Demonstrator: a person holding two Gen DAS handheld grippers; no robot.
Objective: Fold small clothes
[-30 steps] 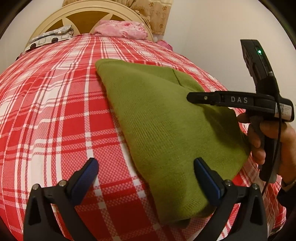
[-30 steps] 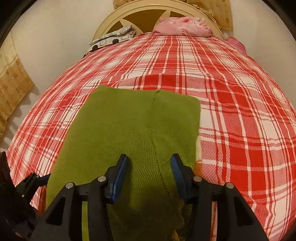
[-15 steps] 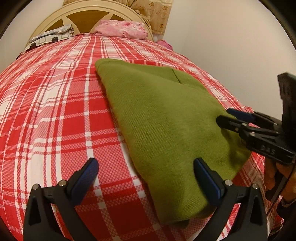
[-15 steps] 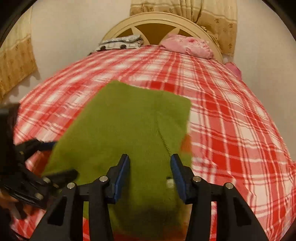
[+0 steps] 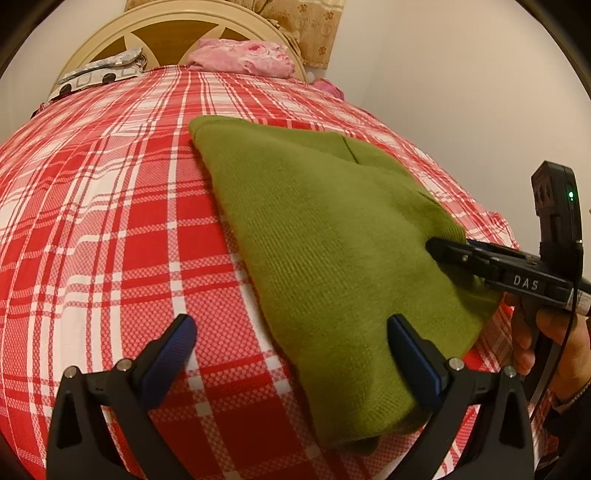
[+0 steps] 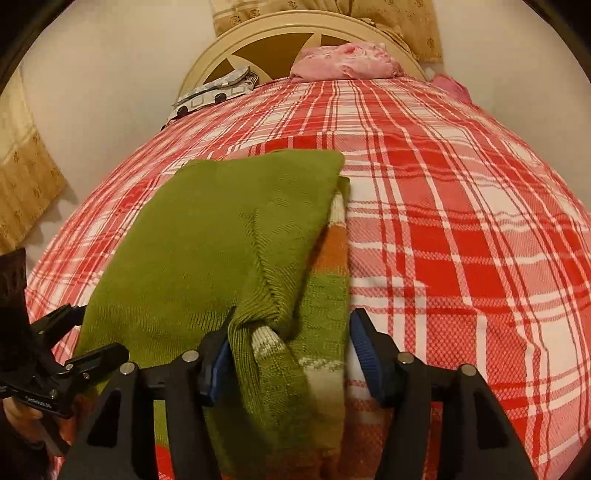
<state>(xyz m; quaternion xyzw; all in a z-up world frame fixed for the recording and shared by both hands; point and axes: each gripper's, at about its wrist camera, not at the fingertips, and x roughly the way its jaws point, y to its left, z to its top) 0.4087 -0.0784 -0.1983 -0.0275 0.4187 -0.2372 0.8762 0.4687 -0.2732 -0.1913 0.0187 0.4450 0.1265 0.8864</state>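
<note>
Since the earlier frames, a layer of the green knitted garment (image 6: 207,236) has been bunched up between the fingers of the right gripper (image 6: 288,354), and a striped underside of white, orange and green has been exposed along its right edge, where only flat green knit was seen before. Its jaws are seen spread around this bunched fold, with the left pad touching the fabric; whether the fold is actually pinched cannot be told. In the left wrist view the garment (image 5: 332,236) is seen lying folded on the red-and-white plaid bedspread (image 5: 110,221), with its near corner beside the right finger of the left gripper (image 5: 291,339). That gripper's jaws are held wide apart, with nothing between them, the left finger over bare bedspread and the right finger at the garment's near edge. The right gripper (image 5: 439,249) is seen from the side in this view, with its tip at the garment's right edge and the person's hand (image 5: 554,332) around its handle. At the far end of the bed, a cream headboard (image 6: 303,40), a pink floral pillow (image 6: 347,61) and a patterned grey-and-white cloth (image 6: 214,92) are seen, with a beige curtain (image 5: 306,29) behind the headboard.
</note>
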